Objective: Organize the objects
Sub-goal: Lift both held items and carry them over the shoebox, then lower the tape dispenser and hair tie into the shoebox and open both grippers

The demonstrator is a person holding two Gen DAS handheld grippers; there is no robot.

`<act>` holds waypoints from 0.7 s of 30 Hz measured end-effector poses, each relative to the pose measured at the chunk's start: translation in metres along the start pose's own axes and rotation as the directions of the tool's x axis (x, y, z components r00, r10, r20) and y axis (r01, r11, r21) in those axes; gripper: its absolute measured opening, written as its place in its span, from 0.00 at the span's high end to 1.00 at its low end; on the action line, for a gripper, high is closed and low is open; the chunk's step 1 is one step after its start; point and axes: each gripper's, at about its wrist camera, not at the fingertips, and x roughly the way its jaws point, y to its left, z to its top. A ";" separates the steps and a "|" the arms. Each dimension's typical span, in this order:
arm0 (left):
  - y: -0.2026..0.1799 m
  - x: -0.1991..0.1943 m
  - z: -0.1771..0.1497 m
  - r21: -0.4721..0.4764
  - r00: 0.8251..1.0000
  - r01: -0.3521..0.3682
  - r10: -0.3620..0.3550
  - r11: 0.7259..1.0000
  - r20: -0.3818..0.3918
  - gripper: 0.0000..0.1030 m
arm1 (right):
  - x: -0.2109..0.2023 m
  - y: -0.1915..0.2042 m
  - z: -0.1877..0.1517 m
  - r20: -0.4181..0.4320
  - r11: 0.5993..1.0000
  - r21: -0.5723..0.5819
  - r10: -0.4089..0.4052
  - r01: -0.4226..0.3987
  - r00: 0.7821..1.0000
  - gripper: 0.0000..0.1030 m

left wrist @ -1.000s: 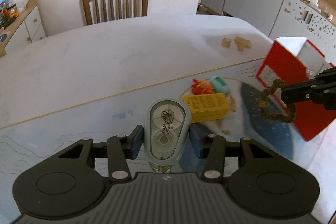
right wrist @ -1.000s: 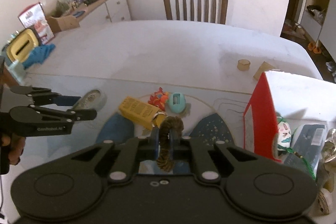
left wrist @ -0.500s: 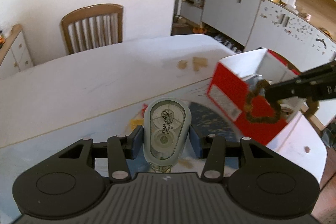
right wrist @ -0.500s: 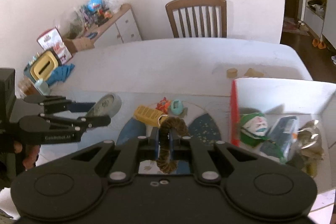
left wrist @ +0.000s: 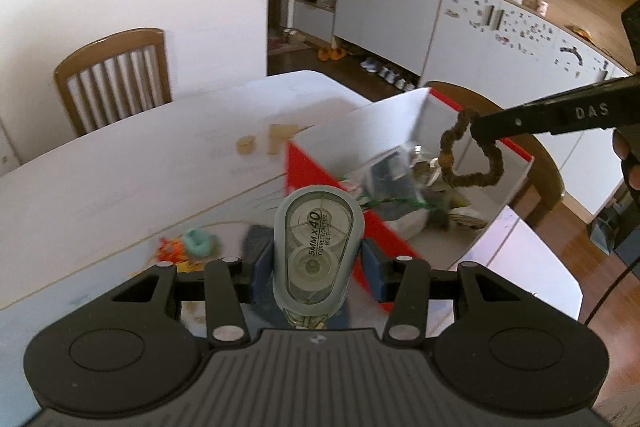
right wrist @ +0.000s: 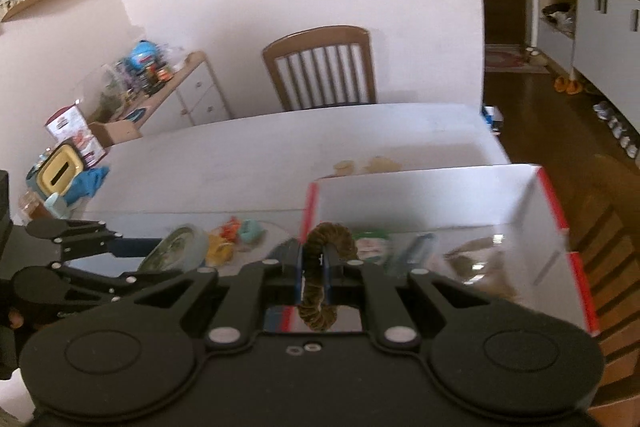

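My left gripper (left wrist: pixel 318 263) fingers clamp correction tape (left wrist: pixel 318 247), upright, above table (left wrist: pixel 120 187). My right gripper (right wrist: pixel 316 277) fingers pinched tight on brown scrunchie (right wrist: pixel 320 267), hanging over open red-white box (left wrist: pixel 360 123) at 2 o'clock in left wrist view. Box w/ misc items inside. Orange & teal toys (left wrist: pixel 188 245) on table at 10 o'clock.

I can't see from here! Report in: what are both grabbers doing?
Left gripper shut on grey-blue plastic correction tape dispenser. Right gripper shut on brown fuzzy hair tie, above open red-and-white cardboard box. Nothing in the way.
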 end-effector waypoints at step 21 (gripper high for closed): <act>-0.090 0.094 0.056 0.067 0.998 0.002 0.002 0.998 -0.055 0.55 | 0.007 -0.117 -0.026 -0.056 0.997 0.039 -0.068 0.071 0.996 0.92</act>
